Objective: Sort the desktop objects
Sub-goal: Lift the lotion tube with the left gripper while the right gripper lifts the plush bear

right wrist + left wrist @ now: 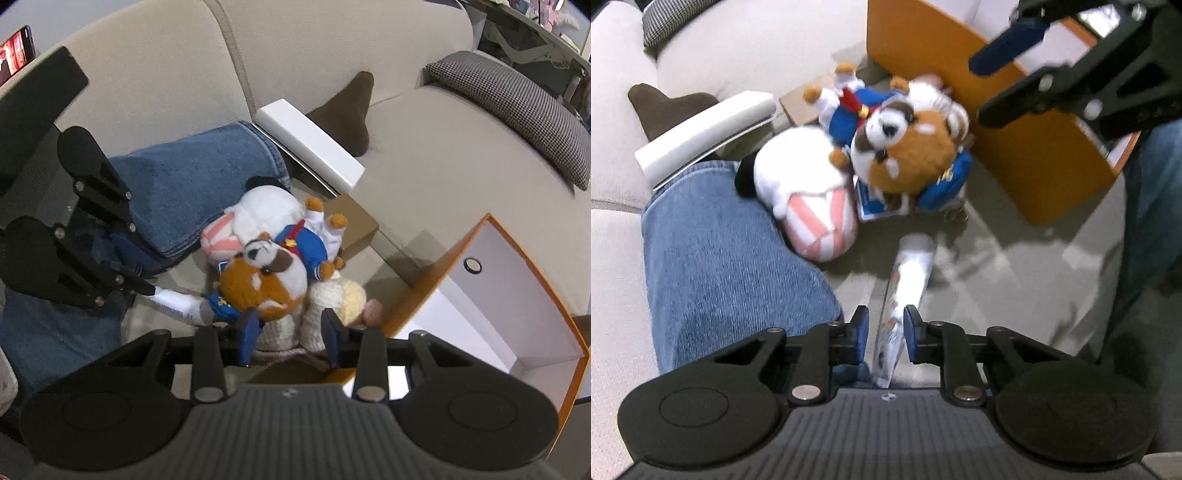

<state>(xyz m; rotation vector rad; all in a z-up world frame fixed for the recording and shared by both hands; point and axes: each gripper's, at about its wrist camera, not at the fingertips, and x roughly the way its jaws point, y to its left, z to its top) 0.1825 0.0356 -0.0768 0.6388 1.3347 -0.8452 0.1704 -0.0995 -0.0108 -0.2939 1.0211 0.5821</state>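
Observation:
A white tube (910, 266) lies lengthwise between the blue pads of my left gripper (886, 321), which is shut on it. In the right wrist view the tube (181, 304) sticks out from those fingertips. A heap of plush toys lies beyond: a red panda in blue clothes (905, 155) (266, 284), a white toy with pink stripes (816, 218), and a cream knitted toy (291, 325). My right gripper (291, 330) (979, 90) stands open over the cream toy. From the left wrist view only the orange box wall shows between its fingers.
An orange box (436, 266) with a white inside stands open right of the heap. A person's denim leg (731, 258) lies left of it. A beige sofa (424, 155) behind carries a white flat box (310, 140), a brown cushion (351, 107) and a checked cushion (517, 107).

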